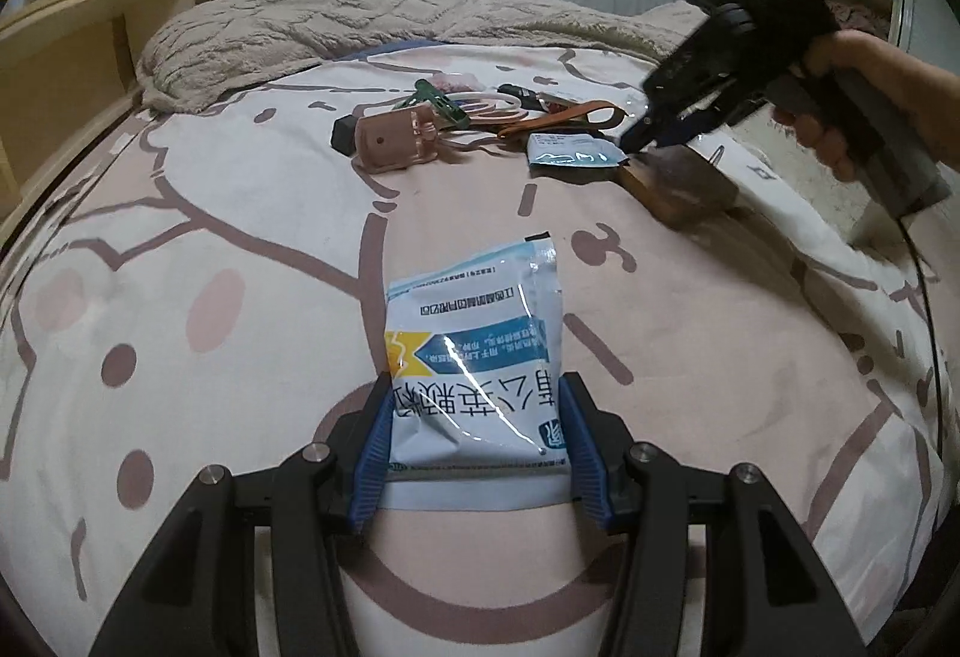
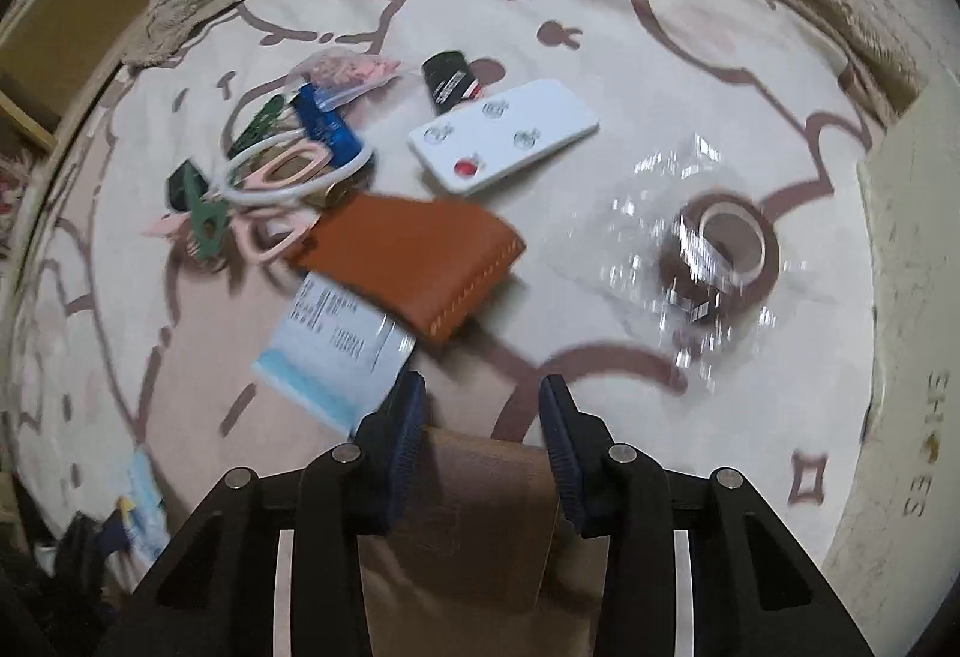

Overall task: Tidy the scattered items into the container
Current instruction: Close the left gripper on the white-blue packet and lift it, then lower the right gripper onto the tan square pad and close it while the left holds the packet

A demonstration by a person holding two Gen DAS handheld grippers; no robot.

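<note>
Your left gripper (image 1: 477, 447) points down at a slant over the bed, its blue pads pressed on either side of a white and blue sachet (image 1: 474, 357), which stands up between them with its printed face toward the camera. The print is in Chinese characters and sits upside down in this view; I cannot make out the words.

Your right gripper (image 2: 483, 411) points steeply down at the right of the scatter, with your hand (image 1: 840, 117) wrapped round its handle. A brown leather piece (image 2: 480, 525) lies between its pads and they appear to be closed on it, though the frame is blurred there. In the left wrist view the same piece (image 1: 672, 183) hangs dark and smeared under the fingertips.

The loose things lie in a cluster at the far middle of the bedsheet (image 1: 210, 249): an orange leather wallet (image 2: 414, 261), a second sachet (image 2: 336, 351) half under it, a white remote (image 2: 504, 141) with four buttons, pink and white scissors (image 2: 282, 171), a green clip (image 2: 204, 219), and a clear bag with a tape roll (image 2: 720, 249) to the right.

At the far right edge stands a pale container (image 2: 900, 357) whose wall reads "SHOES". Its inside is out of view.
</note>
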